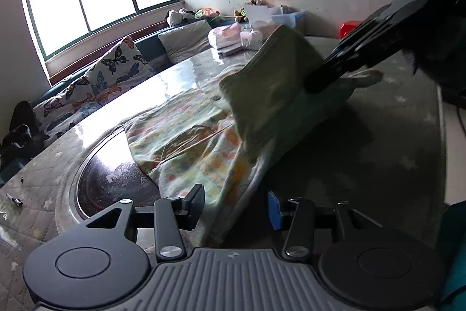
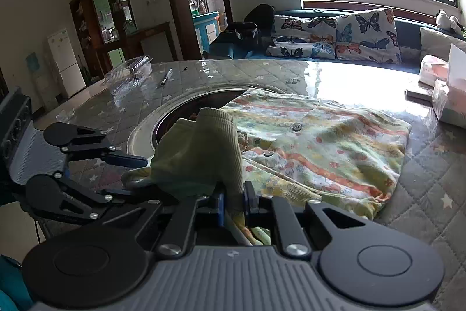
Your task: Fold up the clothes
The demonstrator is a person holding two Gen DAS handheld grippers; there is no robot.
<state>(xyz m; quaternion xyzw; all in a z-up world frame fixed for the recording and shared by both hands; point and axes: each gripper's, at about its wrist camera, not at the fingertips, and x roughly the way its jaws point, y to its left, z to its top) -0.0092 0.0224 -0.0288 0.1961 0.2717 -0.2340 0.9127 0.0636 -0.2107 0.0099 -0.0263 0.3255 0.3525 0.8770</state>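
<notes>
Closest to the right wrist camera, the right gripper (image 2: 234, 204) is pinched closed on the green ribbed cuff (image 2: 204, 153) of a child's printed garment (image 2: 314, 147), and it holds this part lifted above the cloth. From the left wrist view, the left gripper (image 1: 236, 207) has its jaws standing apart, with the near edge of the garment lying between them, but the pads do not seem to press on it. Most of the garment lies flat on the quilted table cover (image 2: 437, 179), over the rim of the round recess (image 2: 139, 133) in the middle of the table and toward the near edge. I judge the fabric as light, soft and limp: it will sag and crease wherever it is not supported, and it can slide a little on the shiny cover. A good place to hold is a hem, a cuff or a corner, where the layers are thicker. Lifting from the middle would only bunch it.
</notes>
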